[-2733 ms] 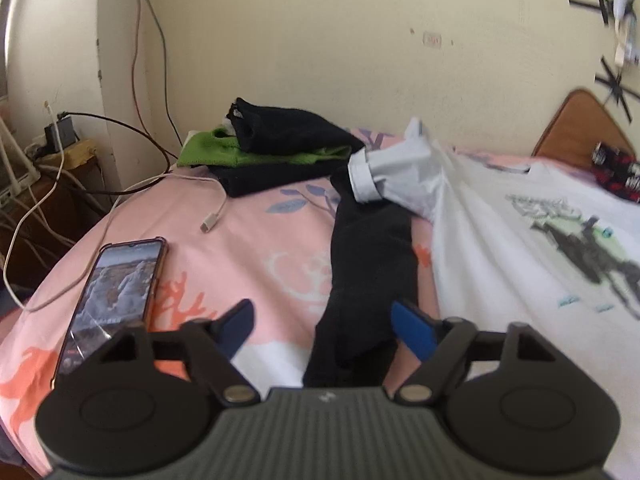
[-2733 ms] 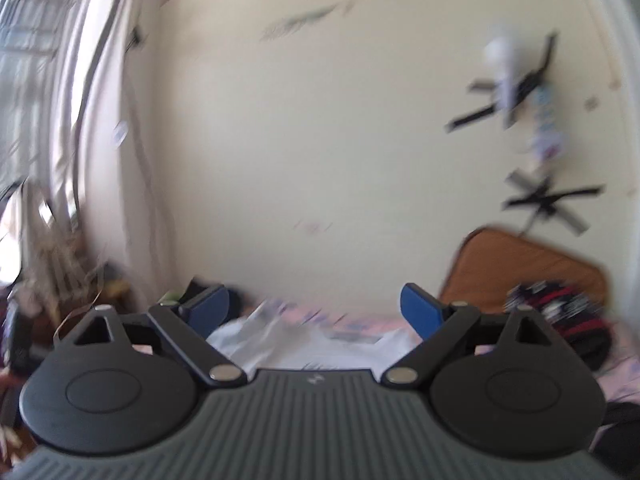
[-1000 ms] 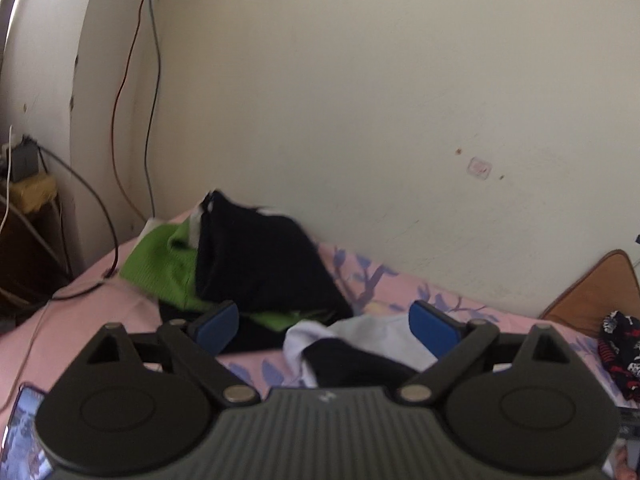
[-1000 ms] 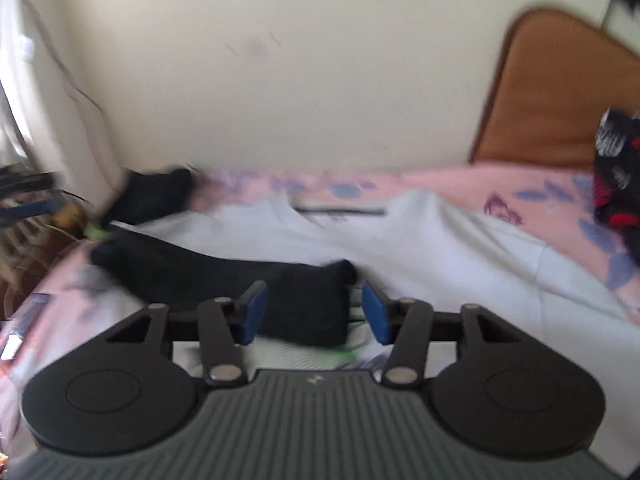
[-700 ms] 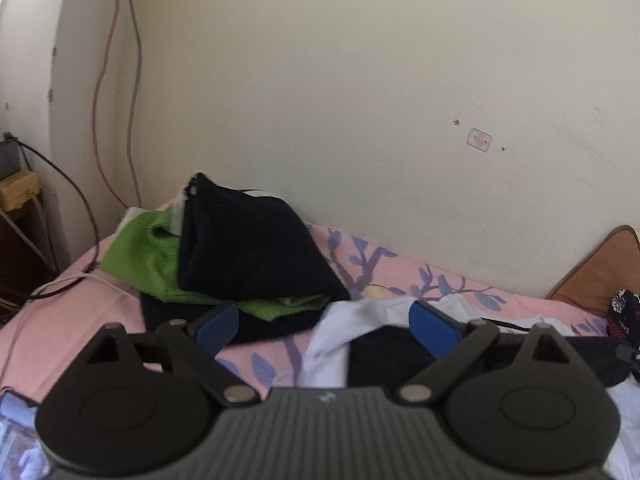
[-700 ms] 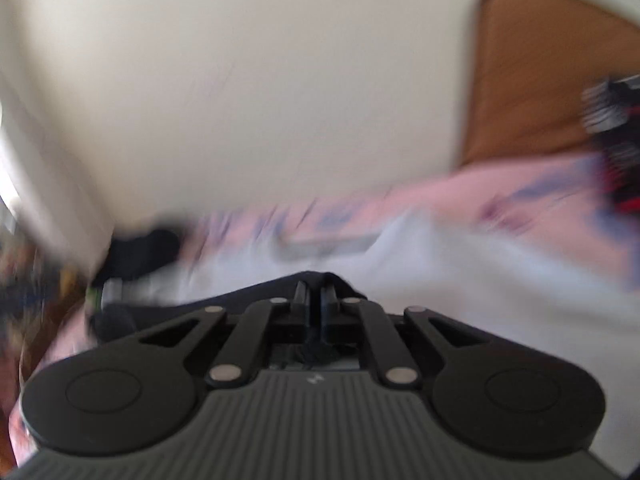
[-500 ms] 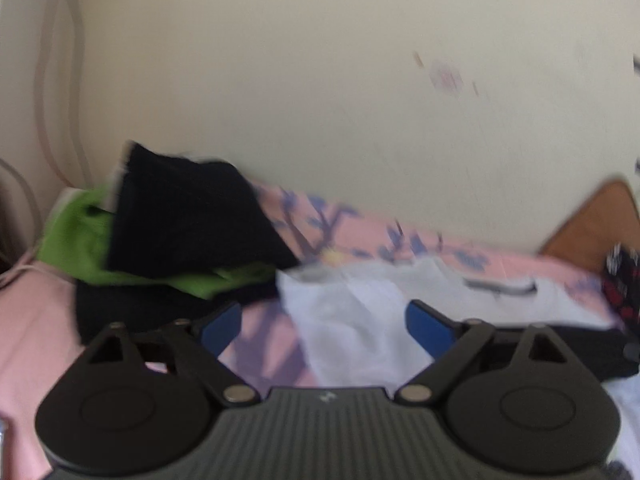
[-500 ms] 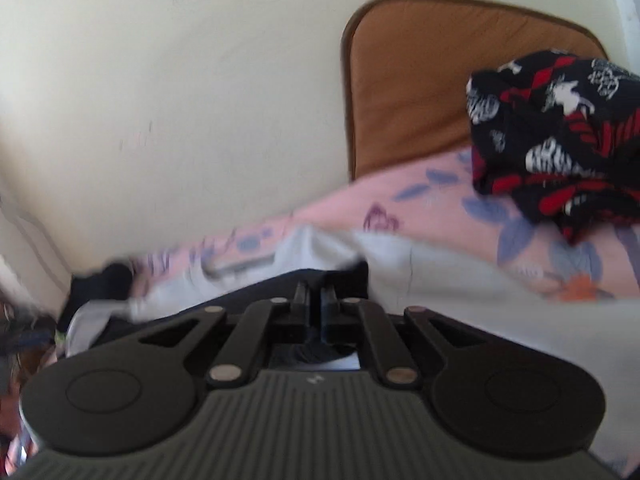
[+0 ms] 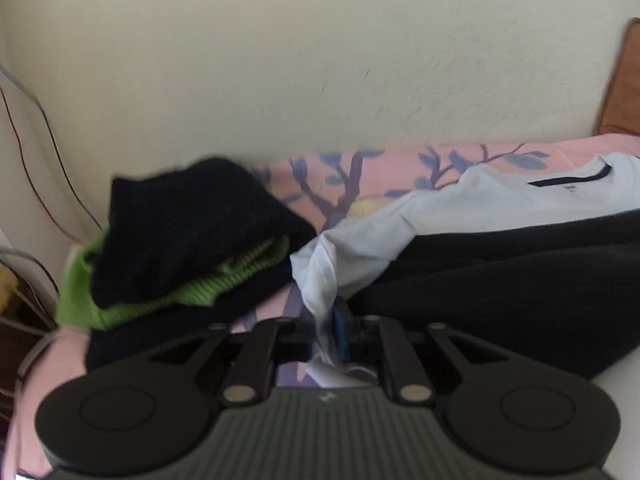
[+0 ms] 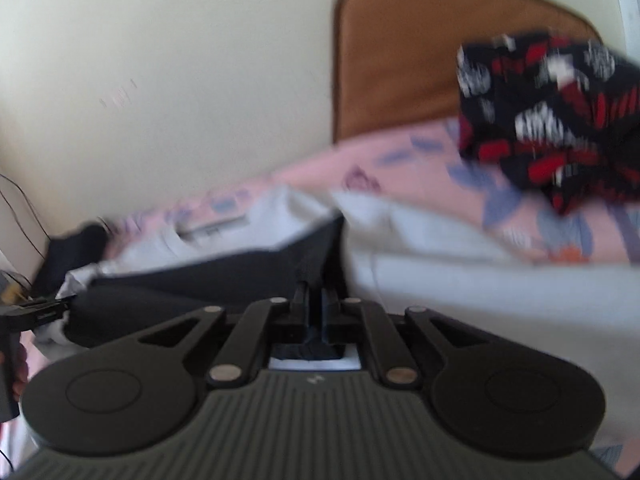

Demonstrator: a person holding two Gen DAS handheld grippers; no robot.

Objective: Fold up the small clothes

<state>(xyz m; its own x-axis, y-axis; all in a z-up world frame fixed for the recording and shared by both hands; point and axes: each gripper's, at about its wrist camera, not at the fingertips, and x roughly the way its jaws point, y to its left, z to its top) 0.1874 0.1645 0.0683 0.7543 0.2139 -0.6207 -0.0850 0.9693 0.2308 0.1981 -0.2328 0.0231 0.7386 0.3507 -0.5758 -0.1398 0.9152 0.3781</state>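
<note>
Both tools clamped on cloth over the bed.
Our left tool (image 9: pixel 326 322) pinches the white sleeve (image 9: pixel 320 264); our right tool (image 10: pixel 314 300) grips the black garment (image 10: pixel 208 280) at twelve o'clock. Uneven pulling could slip either hold.

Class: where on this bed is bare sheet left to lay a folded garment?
Bare pink sheet shows along the wall, between the black-and-green pile and the white T-shirt. Another strip lies below the patterned cloth. The middle is crowded by the black garment.
</note>
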